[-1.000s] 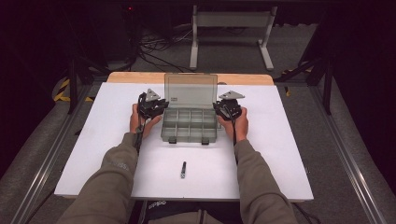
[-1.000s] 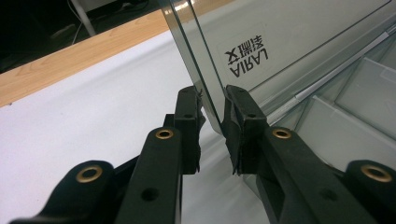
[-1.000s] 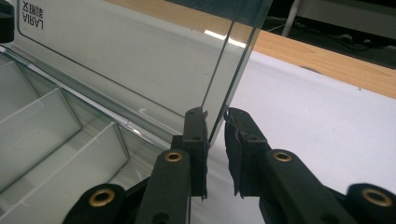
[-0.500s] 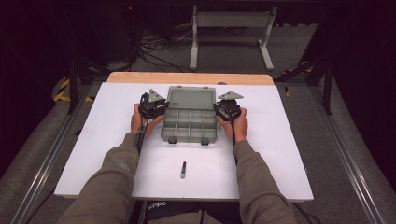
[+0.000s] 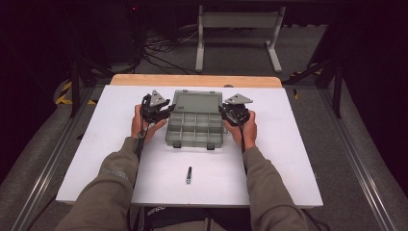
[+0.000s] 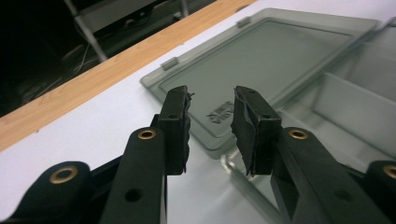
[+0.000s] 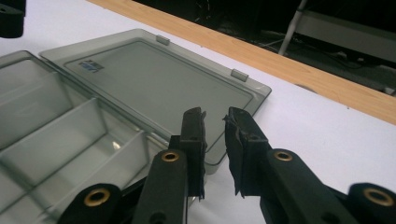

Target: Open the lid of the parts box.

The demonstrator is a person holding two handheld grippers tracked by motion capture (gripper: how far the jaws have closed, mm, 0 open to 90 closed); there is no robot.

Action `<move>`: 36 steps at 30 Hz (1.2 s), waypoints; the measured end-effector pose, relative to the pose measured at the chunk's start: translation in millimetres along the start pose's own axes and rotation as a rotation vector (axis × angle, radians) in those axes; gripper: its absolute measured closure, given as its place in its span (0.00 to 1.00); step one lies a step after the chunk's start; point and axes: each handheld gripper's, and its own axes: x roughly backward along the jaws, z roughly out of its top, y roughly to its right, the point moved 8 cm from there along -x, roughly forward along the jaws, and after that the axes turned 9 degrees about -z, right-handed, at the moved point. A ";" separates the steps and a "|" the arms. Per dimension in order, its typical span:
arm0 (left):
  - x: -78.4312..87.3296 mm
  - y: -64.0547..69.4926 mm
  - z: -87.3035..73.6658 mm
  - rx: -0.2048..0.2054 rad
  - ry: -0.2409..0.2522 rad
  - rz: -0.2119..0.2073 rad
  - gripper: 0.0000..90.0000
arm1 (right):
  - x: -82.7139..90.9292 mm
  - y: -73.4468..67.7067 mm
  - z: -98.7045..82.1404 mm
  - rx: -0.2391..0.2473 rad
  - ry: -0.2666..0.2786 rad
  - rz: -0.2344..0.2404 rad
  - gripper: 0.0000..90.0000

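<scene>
A grey see-through compartment box (image 5: 194,142) sits mid-table, its lid (image 5: 197,101) lying flat open behind it. My left gripper (image 5: 167,110) is at the box's left far corner; in the left gripper view (image 6: 212,93) its jaws hover above the lid's corner (image 6: 261,60), have just been opening, and hold nothing. My right gripper (image 5: 225,111) is at the box's right far corner. In the right gripper view (image 7: 215,114) its jaws stand a narrow gap apart over the lid's near corner (image 7: 154,79), nothing between them. The compartments (image 7: 56,126) look empty.
A small dark bolt (image 5: 189,174) lies on the white tabletop (image 5: 106,139) in front of the box, between the person's forearms. A wooden strip (image 5: 195,80) runs along the table's far edge. A metal stand (image 5: 238,33) and cables are on the floor beyond.
The lid stood upright a second ago, tipped backward, and now lies flat behind the box. The left gripper has risen slightly at the lid's left corner.
</scene>
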 end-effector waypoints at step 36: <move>96.3 97.8 -18.0 -0.227 0.101 -0.197 0.62 | 102.4 -25.6 -16.4 0.102 0.158 0.170 0.82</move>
